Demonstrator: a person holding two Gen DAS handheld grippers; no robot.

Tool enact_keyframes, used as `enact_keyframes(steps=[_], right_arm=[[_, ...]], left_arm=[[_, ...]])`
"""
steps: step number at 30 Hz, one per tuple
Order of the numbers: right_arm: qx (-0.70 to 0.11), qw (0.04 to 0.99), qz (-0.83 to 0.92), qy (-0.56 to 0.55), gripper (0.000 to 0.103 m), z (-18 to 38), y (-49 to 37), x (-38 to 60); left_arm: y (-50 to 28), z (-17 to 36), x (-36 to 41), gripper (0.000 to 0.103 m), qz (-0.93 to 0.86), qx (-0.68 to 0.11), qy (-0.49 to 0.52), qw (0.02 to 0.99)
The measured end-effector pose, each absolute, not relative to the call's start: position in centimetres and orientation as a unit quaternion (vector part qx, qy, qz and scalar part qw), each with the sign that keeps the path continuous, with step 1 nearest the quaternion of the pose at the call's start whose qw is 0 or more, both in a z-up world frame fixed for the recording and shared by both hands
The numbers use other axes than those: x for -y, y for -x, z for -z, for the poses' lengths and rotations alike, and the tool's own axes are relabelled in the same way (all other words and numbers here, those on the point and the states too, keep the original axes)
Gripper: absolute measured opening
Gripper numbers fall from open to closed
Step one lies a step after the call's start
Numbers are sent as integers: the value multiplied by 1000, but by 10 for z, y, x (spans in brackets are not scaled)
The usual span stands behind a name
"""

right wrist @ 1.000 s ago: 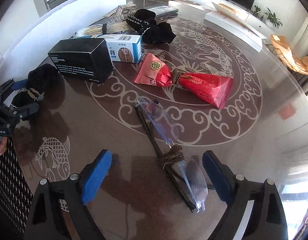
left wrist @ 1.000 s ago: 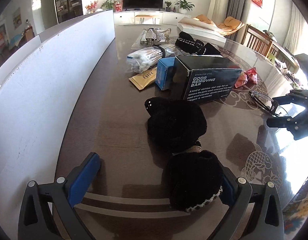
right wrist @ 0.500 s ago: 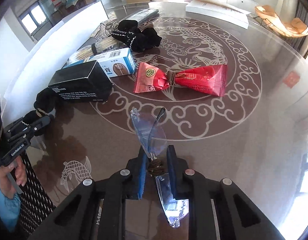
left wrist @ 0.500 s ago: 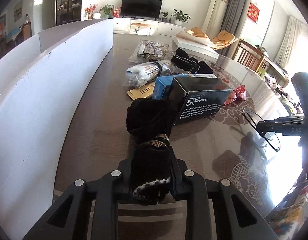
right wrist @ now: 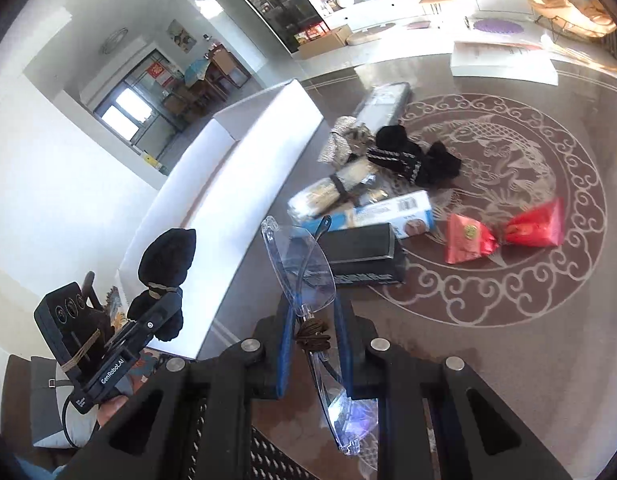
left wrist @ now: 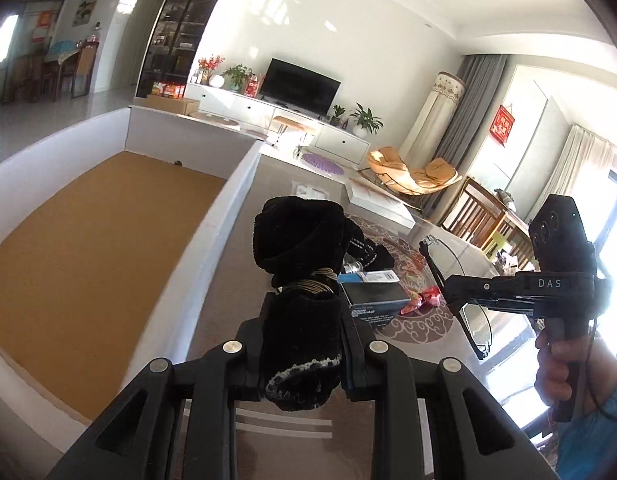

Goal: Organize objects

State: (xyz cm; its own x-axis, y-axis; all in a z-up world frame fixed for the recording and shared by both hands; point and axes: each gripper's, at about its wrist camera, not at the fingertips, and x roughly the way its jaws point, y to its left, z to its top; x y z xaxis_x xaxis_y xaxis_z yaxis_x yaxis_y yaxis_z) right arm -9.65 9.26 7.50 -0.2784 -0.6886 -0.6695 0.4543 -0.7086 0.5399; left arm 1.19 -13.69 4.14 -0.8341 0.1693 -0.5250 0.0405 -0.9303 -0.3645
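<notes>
My left gripper [left wrist: 304,344] is shut on a black sock bundle [left wrist: 298,236] tied with twine and holds it in the air beside the white box [left wrist: 228,196]. It also shows in the right wrist view [right wrist: 164,264]. My right gripper [right wrist: 314,336] is shut on folded clear glasses [right wrist: 304,268], gripped at a brown tie, lifted above the table. The glasses also show in the left wrist view [left wrist: 448,264]. The white box has a brown cardboard floor [left wrist: 88,248] and looks empty.
On the brown patterned table [right wrist: 508,340] lie a black box [right wrist: 364,252], a blue-white box [right wrist: 392,216], a red snack pack [right wrist: 504,232], another black sock pair [right wrist: 412,156], wrapped packets [right wrist: 332,192] and a flat white box [right wrist: 504,60].
Both grippers have lifted their loads off the table. The left one has risen with the socks to above the box wall, so the box's inside shows. The right one has raised the glasses.
</notes>
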Motion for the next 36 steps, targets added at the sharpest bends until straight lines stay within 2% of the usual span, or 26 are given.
enact_keyframes(steps=[5,8,15,17,18,19,20,21,22,23,24,25,28,32,36], right_arm=[[144,452,754,-455,20,-101,96,22],[137,487,738,-446,20,-107,91,85],[78,464,758,-451,21,-70,91,167],[66,452,764,-456,24,-54,90,176],[61,445,766,-460,28,-47,90,179],[62,442,766,-463,44,-41,89,179],[76,450,763,-457,52,-39,88,176],[85,456,764,-448,58,-42,86,171],[79,454,771,-439,65,-46,83,168],[68,447,783,-427,71,-51,80,162],[61,443,794,-413,78,-57,77,154],[53,436,805,-398,86,-62,74,144],[29,415,837,-355,94,-72,61,102],[-30,351,877,-327,98,-57,44,27],[-78,259,894,-358,99,-15,44,-56]], left_arm=[[-18,-54,215,26,-930,198,302,-63],[-19,-47,247,26,-919,178,331,-119],[-15,-22,269,26,-902,134,374,-169],[-12,-16,269,28,-897,130,384,-175],[-10,-14,269,32,-894,129,389,-180],[-8,-12,270,36,-892,129,391,-185],[-8,-12,268,46,-894,125,389,-187],[-8,-13,265,66,-895,119,387,-190],[-8,-15,261,78,-895,110,384,-198],[-11,-18,256,98,-898,99,374,-208],[-13,-23,251,102,-902,88,362,-216],[-16,-26,245,102,-906,80,354,-217],[-17,-39,226,102,-918,82,342,-184],[-26,-55,177,102,-939,101,318,-88],[-27,-52,105,103,-937,95,334,29]])
